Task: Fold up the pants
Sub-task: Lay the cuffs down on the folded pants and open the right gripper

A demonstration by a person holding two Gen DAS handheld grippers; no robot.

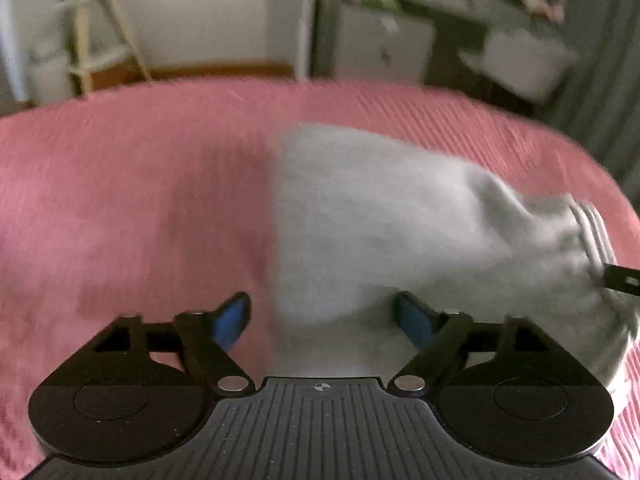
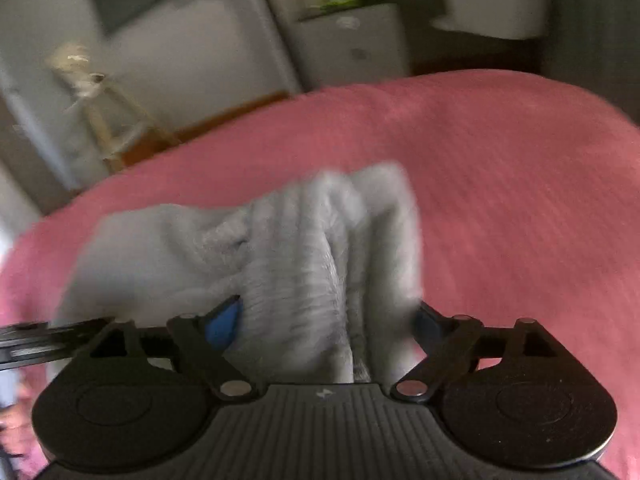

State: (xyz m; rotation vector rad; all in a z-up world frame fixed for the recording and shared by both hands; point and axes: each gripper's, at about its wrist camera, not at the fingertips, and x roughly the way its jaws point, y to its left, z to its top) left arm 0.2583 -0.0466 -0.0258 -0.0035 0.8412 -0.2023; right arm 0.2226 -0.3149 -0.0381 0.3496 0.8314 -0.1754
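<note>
Left wrist view: wide left tongs (image 1: 322,316) straddle soft grey fabric pants (image 1: 380,216) on pink ribbed bed (image 1: 140,184); right tongs (image 2: 328,322), also wide, flank the bunched waistband. Mid-fold, I judge; next, pinch and carry over.

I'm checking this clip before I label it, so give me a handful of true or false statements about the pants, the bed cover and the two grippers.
1. The pants are grey. True.
2. The pants lie on a blue cover. False: the bed cover is pink.
3. The left gripper has its fingers spread apart. True: the blue pads stand wide, with the edge of the grey fabric between them.
4. The right gripper is far from the pants, over bare cover. False: bunched, ribbed grey fabric sits between its spread fingers.
5. The pants are neatly folded into a small square. False: they lie loosely, bunched at the end near the right gripper.
</note>
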